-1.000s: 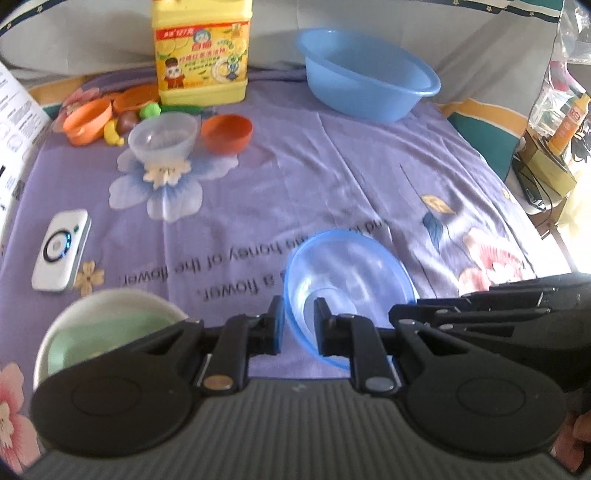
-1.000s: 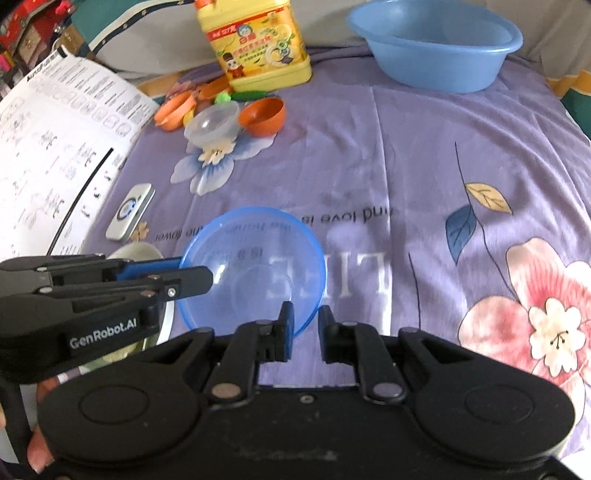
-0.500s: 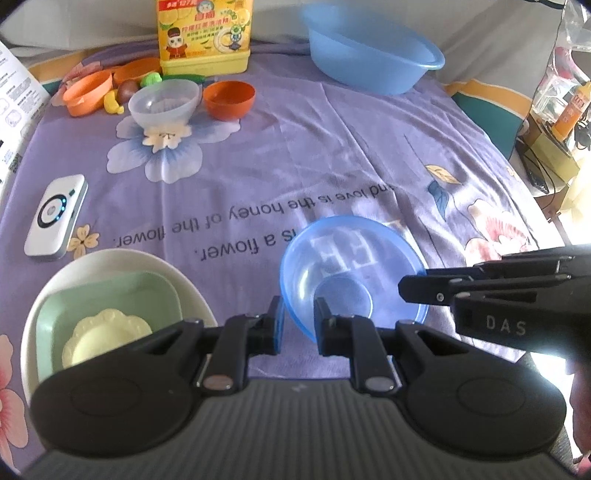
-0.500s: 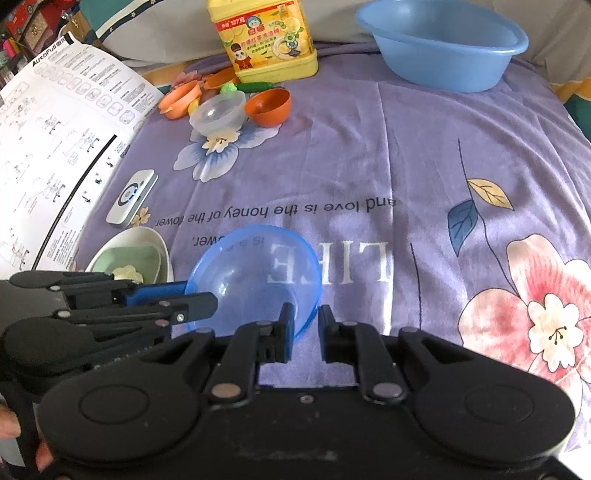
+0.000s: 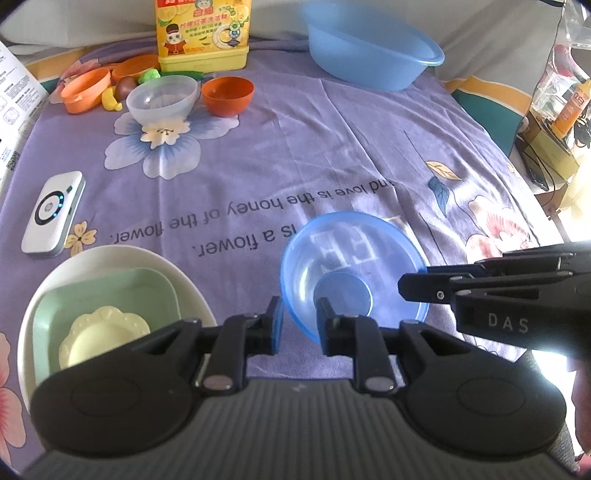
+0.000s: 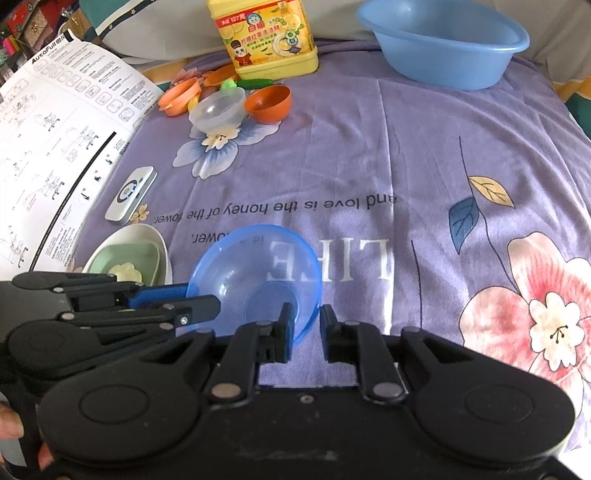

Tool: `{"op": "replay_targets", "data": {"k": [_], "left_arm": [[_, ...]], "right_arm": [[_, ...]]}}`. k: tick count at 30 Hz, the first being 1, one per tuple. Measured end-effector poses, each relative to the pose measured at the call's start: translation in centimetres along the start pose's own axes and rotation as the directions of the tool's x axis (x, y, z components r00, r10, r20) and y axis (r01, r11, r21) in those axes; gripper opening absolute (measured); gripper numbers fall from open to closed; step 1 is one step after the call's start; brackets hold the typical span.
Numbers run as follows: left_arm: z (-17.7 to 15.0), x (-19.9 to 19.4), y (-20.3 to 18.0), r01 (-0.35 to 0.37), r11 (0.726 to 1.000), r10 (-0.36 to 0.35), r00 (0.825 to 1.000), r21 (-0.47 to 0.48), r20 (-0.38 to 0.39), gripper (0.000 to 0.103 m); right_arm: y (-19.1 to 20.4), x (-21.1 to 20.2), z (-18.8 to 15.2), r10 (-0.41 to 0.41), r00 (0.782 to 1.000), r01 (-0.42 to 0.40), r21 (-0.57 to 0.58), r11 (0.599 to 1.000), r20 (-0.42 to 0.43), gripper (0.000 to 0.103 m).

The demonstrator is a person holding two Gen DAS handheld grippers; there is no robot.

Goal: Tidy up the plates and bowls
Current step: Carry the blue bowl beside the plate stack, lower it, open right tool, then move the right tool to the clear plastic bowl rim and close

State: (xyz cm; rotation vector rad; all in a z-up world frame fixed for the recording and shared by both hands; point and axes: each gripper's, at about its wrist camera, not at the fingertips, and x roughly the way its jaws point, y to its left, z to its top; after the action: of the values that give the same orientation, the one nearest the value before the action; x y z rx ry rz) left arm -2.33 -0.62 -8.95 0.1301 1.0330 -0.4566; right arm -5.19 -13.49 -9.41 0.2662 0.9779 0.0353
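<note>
**A:** What is nearest the cameras?

**B:** The left gripper (image 5: 298, 321) has its jaws pinched on the near rim of a clear blue bowl (image 5: 351, 273), one finger inside the wall and one outside. The bowl sits tilted over the purple flowered cloth (image 5: 332, 155); whether its base touches the cloth cannot be told. The right gripper (image 6: 304, 326) also straddles that bowl's rim, on the opposite side, with a gap visible at its outer finger, so whether it grips or only brackets the rim cannot be told.

**A:** Has anything been organized yet?

**B:** It looks partly done. Just left of the blue bowl is a white plate (image 5: 122, 258) holding a green square dish (image 5: 110, 288), with a small pale yellow scalloped dish (image 5: 103, 336) nested in that. That reads as a finished plate stack.

**A:** And farther away?

**B:** A white remote-like device (image 5: 51, 212) lies beyond the stack. Farther back, a clear bowl (image 5: 162, 98) and an orange bowl (image 5: 228, 95) stand side by side, unstacked, with orange dishes (image 5: 86, 90) and small toy foods beside them. At the far edge are a yellow detergent jug (image 5: 202, 35) and a large blue basin (image 5: 369, 55).

**A:** So what remains?

**B:** Probably placing the blue bowl and gathering the far bowls together.
</note>
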Motion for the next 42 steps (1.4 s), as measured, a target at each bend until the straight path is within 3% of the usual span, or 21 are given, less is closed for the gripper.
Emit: {"op": "replay_targets", "data": {"k": [2, 7, 10, 21, 35, 42], "left_arm": [[0.0, -0.2, -0.1, -0.019, 1.0, 0.019, 1.0, 0.008, 0.01, 0.044], [0.0, -1.5, 0.3, -0.105, 0.994, 0.104, 0.993, 0.013, 0.064, 0.08], [0.1, -2.5, 1.0, -0.14, 0.99, 0.141, 0.985, -0.009, 0.1, 0.101], [0.8, -3.7, 2.4, -0.15, 0.988, 0.154, 0.981, -0.042, 0.118, 0.103], [2.0, -3.8, 4.2, -0.174, 0.983, 0.18, 0.976, -0.063, 0.125, 0.103], [3.9, -3.5, 6.9, -0.215, 0.971, 0.229, 0.964, -0.108, 0.137, 0.103]], "right_arm": [[-0.1, -0.2, 0.0, 0.001, 1.0, -0.001, 0.005, 1.0, 0.008, 0.044], [-1.0, -1.2, 0.4, -0.029, 0.998, 0.028, 0.028, 0.999, 0.057, 0.079], [-1.5, -1.9, 0.6, -0.037, 0.996, 0.034, 0.045, 0.998, 0.083, 0.091], [-1.8, -2.3, 1.1, -0.065, 0.992, 0.06, 0.05, 0.997, 0.105, 0.103], [-0.4, -1.5, 3.7, -0.064, 0.991, 0.063, 0.01, 0.998, 0.114, 0.103], [1.1, -0.5, 6.4, -0.036, 0.991, 0.038, -0.011, 0.999, 0.13, 0.103]]}}
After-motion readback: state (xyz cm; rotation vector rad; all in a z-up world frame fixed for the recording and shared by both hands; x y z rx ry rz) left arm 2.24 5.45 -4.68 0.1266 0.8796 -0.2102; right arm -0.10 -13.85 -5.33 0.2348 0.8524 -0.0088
